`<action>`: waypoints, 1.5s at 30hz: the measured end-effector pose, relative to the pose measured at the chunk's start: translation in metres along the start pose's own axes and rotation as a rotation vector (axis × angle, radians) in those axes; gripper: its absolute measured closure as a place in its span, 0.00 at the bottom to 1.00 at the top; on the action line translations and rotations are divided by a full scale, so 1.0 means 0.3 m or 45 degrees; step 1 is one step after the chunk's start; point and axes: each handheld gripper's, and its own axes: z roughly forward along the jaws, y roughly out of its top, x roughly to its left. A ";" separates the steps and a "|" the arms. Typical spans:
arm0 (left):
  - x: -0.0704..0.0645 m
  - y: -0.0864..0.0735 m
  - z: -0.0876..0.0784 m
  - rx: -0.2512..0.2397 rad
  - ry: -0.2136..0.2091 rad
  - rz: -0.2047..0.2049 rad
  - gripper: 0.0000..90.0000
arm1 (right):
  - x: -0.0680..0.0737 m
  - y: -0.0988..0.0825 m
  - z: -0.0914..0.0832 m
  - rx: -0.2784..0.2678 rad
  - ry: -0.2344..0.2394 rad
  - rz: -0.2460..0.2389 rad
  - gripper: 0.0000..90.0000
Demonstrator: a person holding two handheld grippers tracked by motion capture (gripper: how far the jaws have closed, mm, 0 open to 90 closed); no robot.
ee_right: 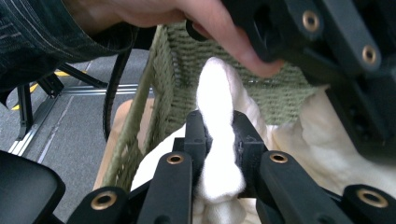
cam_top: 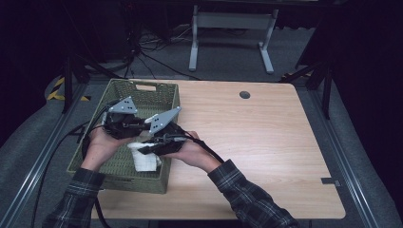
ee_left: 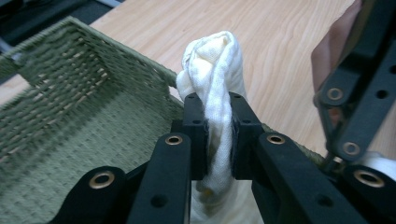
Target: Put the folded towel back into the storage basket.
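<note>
Over the near end of the green woven basket (cam_top: 124, 92) you've got both grippers bunched together, and each one has a pinch of the white cloth (cam_top: 145, 159). Your left gripper (ee_left: 212, 119) has its fingers clamped on a bunched fold that stands up past the tips, with the basket's rim just behind it. Your right gripper (ee_right: 219, 135) is squeezed on another fold of the same cloth, close beside the basket's wall. Two grips so near each other look like a way to keep the soft fabric gathered, so it goes down as one bundle rather than spilling over the rim. From the high view, the cloth hangs below your hands, inside the basket at its near right corner, while the rest of the table (cam_top: 266, 142) beside the basket sits out of the action. Whether the cloth's lower end already rests on the basket floor, I can't tell.
</note>
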 end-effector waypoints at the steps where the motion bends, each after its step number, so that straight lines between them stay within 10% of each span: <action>1: -0.001 -0.006 0.006 0.002 -0.003 -0.005 0.89 | -0.001 -0.011 0.004 0.004 -0.005 0.003 0.89; 13: -0.005 -0.039 0.035 0.029 -0.017 -0.021 0.89 | 0.012 -0.075 0.050 0.023 0.027 0.035 0.87; 19: 0.007 -0.026 0.042 0.032 -0.011 -0.010 0.89 | 0.002 -0.080 0.044 0.035 -0.018 0.031 0.70; 45: 0.134 0.087 0.138 0.076 0.152 -0.152 0.89 | -0.092 -0.212 -0.272 0.008 -0.201 0.094 0.45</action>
